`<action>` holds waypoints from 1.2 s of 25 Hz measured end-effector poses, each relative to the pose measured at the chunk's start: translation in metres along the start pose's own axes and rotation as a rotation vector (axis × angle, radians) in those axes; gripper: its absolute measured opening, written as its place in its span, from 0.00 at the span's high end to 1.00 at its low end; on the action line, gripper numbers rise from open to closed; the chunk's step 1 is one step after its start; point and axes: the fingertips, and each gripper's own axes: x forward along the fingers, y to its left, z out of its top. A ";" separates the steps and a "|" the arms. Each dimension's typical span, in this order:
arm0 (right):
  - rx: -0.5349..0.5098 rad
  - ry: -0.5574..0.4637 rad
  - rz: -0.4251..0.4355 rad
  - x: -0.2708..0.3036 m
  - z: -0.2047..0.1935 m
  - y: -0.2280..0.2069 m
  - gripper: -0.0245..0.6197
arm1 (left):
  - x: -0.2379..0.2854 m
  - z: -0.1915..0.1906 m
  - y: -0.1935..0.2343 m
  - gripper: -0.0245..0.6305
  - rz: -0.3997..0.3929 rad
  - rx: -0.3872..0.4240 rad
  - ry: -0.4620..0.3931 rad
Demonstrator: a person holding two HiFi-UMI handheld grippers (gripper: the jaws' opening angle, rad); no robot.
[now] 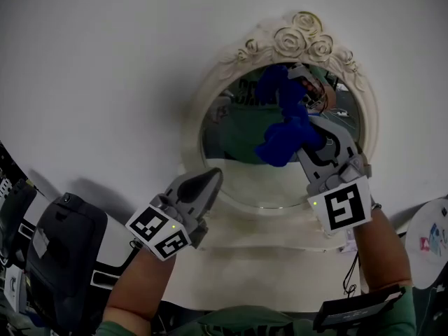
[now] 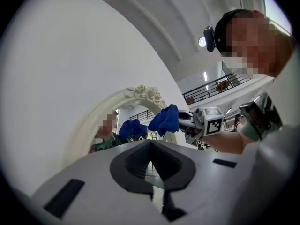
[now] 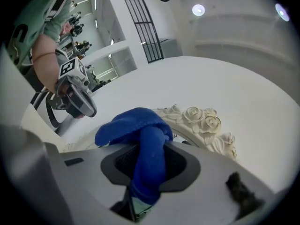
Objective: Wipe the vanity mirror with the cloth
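Bunching softly, the blue cloth (image 1: pixel 280 142) is clamped in the right gripper (image 1: pixel 306 140) at frame centre, against the vanity mirror (image 1: pixel 241 161) glass (contact judged). Cloth is judged light, limp, best held by a gathered fold. Left gripper (image 1: pixel 211 179), jaws pressed together w/ nothing between, is held lower left, forearm raised.

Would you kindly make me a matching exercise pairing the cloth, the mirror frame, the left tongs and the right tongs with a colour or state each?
Things:
1. cloth
2. mirror frame
3. left tongs
4. right tongs

Colour or state:
A. shut, nothing between them
B. blue
C. clamped on the cloth
D. cream, with moulded roses

Pairs: 1-B, 2-D, 3-A, 4-C.
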 end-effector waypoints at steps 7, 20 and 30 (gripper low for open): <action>-0.181 0.014 -0.079 0.038 0.006 -0.014 0.79 | 0.010 -0.018 0.011 0.97 -0.006 -0.009 0.004; -0.377 0.019 -0.134 0.094 0.035 -0.023 0.79 | 0.013 -0.027 0.019 0.97 -0.023 -0.014 0.004; -0.418 0.096 -0.129 0.106 0.021 -0.031 0.79 | 0.007 -0.031 0.021 0.97 -0.020 -0.018 0.010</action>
